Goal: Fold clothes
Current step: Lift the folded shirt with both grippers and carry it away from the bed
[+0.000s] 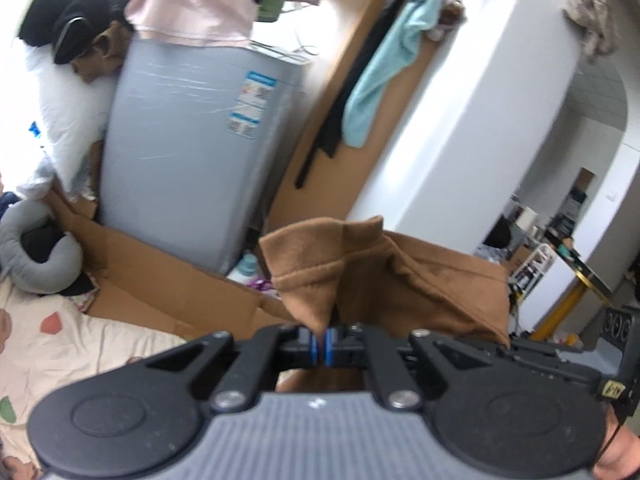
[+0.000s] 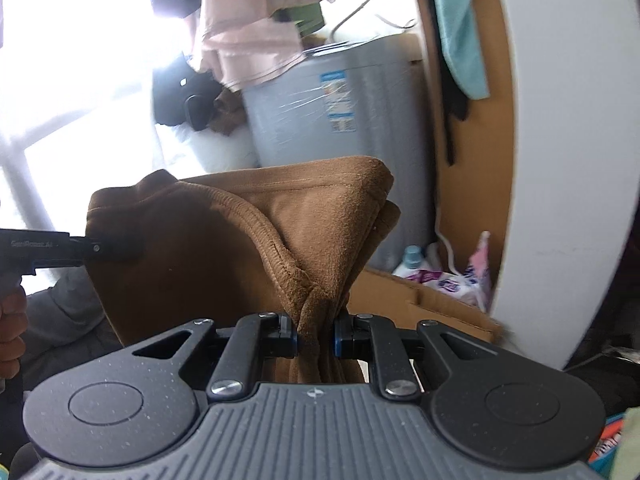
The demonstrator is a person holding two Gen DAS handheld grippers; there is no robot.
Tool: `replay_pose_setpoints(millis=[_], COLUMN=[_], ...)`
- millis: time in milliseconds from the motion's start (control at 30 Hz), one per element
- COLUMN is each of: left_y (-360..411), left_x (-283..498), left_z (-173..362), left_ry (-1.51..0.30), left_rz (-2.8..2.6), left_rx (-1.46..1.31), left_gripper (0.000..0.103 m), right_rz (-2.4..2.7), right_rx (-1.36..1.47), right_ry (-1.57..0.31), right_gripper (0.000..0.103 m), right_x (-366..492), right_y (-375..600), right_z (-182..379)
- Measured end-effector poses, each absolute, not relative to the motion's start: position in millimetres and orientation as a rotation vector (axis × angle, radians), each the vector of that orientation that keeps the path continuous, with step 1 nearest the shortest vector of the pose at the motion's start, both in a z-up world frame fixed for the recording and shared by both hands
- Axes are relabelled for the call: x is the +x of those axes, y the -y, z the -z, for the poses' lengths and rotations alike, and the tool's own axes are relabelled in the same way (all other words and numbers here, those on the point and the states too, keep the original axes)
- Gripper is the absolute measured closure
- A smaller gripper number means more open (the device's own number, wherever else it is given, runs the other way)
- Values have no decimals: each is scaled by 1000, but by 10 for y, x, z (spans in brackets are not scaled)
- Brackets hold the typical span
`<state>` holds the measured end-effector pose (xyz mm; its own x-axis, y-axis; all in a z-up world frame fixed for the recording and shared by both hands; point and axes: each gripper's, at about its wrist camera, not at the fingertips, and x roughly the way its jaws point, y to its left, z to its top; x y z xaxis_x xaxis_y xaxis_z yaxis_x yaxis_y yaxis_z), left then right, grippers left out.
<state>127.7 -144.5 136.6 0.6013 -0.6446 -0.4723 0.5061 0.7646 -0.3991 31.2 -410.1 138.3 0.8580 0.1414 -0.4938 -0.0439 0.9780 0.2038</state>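
Where the left wrist view blurs at its far left, a person in a white top (image 1: 60, 116) with a dark cap is only partly readable, the face turned down and pressed against a grey washing machine (image 1: 192, 152); below, a grey neck pillow (image 1: 36, 256) and a patterned bedsheet (image 1: 60, 344) run out of frame. Pink cloth (image 1: 188, 0) drapes over the machine's top, its upper part cut off. Further right, a mint towel (image 1: 384, 68) hangs against a cardboard panel (image 1: 320, 152), and a white wall (image 1: 480, 100) hides what lies behind it. The brown garment (image 1: 384, 276) is held up in the air, its lower part hidden behind the tool body. The left gripper (image 1: 321, 346) has its blue-padded fingers (image 1: 313, 346) pressed nearly together on a thin corner of the fabric. In the right wrist view, glare from the window washes out the left side; the other tool's black arm meets the garment's edge there. The right gripper (image 2: 316, 342) pinches a thick bunched fold of the brown garment (image 2: 224, 240), fingers (image 2: 339, 340) held apart only by the cloth.
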Motion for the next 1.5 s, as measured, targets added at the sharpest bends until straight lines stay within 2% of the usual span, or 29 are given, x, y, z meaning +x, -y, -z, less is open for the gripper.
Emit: replay_pose_setpoints(millis=[400,800,1133,1500], left_y=[1980,2723,3387,4010], left_x=[1134,1378,1606,1919], left_z=[-1363,-1072,-564,196], left_ry=[-649,-686,-735,-816], left_rz=[828,958,1035,1090], left_rx=[-177,-183,-168,-141], left_gripper=[99,99,99,99], right_rz=[-13,55,182,276], right_rx=[166,173,206,266], right_ry=[-531,-533,-551,-605], right_gripper=[88,88,88,88], right_x=[-173,-387,-396,-255], right_y=[4532,5163,5841,6404], right_z=[-1570,-1350,-860,-70])
